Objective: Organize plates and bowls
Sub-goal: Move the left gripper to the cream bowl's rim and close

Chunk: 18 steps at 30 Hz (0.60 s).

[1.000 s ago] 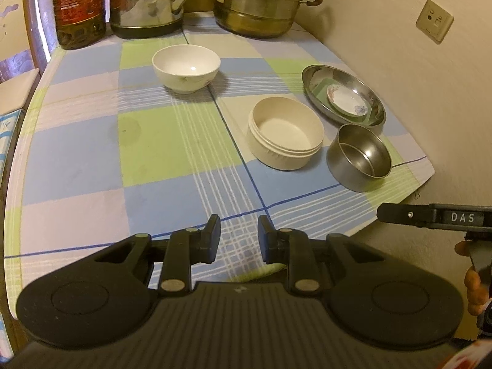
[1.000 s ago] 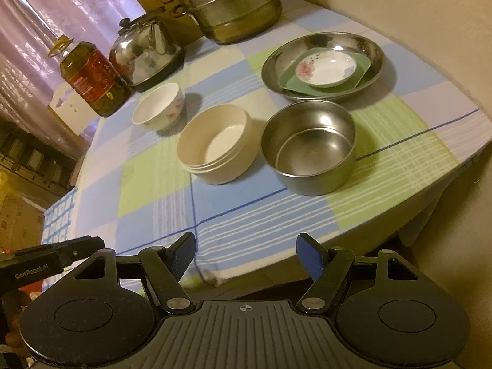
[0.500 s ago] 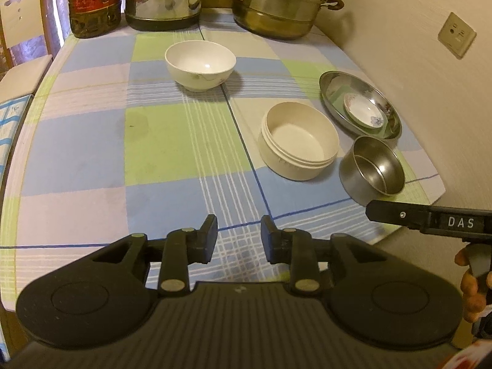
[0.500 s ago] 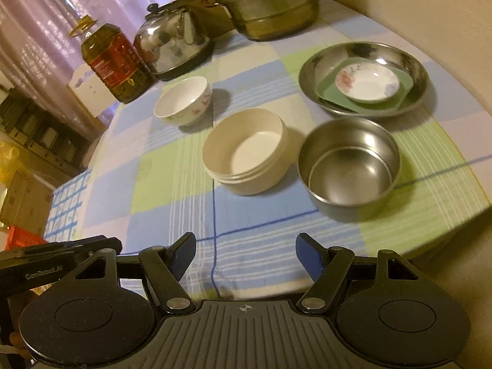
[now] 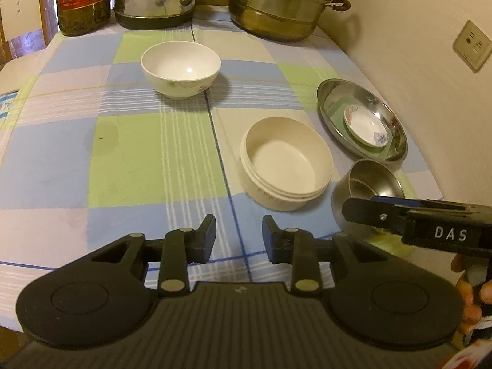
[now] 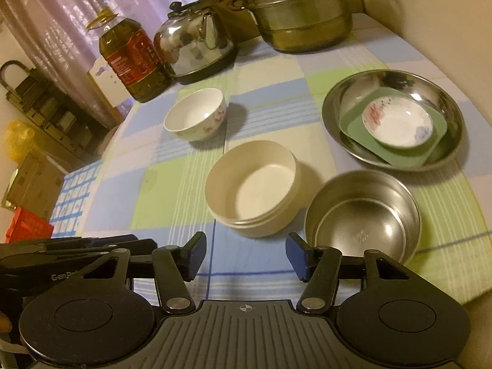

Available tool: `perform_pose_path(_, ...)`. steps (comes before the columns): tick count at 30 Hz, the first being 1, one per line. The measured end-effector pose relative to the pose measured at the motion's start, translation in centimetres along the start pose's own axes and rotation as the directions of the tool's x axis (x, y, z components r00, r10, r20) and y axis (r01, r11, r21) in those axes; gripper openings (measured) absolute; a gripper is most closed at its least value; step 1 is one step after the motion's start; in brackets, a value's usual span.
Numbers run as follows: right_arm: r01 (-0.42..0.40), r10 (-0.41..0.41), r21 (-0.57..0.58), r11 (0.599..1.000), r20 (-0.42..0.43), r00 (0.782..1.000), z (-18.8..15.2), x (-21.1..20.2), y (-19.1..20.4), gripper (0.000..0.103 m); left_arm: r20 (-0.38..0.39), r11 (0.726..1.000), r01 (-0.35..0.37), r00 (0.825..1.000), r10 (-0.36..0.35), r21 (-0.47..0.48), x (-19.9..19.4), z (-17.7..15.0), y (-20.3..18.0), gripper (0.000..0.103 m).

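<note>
On the checked tablecloth stand a white floral bowl [image 5: 181, 72] [image 6: 196, 118], a cream bowl stack [image 5: 286, 163] [image 6: 255, 187], and a steel bowl [image 5: 369, 190] [image 6: 363, 218]. A steel plate [image 5: 396, 129] [image 6: 338, 92] holds a green square plate [image 6: 436, 150] with a small floral dish [image 5: 367, 124] [image 6: 398, 124]. My left gripper [image 5: 238, 238] is open and empty above the near table edge, short of the cream stack. My right gripper [image 6: 246, 253] is open and empty, just before the cream stack and steel bowl.
At the back stand an oil bottle [image 6: 132, 61], a steel kettle [image 6: 193, 43] and a stacked steamer pot [image 6: 298, 15]. The wall with sockets [image 5: 473, 46] runs along the right. The right gripper's body [image 5: 430, 227] crosses the left wrist view in front of the steel bowl.
Both grippers have moved forward over the table toward the bowls. The dishes have not moved. Both jaws stay open.
</note>
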State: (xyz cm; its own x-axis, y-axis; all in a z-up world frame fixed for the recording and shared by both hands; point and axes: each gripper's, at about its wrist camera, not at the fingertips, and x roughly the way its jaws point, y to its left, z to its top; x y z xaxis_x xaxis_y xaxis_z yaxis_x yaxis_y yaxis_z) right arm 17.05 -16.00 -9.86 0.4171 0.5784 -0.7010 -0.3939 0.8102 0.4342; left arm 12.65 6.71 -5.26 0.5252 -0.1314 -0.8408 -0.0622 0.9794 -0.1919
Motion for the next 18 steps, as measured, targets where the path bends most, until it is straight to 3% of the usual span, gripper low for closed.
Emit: perform_pose_path(18,0.011,-0.011,-0.107,0.994,0.005,1.000,4.4,3.4,-3.3,0.035,0.006,0.991,-0.038,0.999,0.039,-0.131,4.8,3.1,-1.6,0.029)
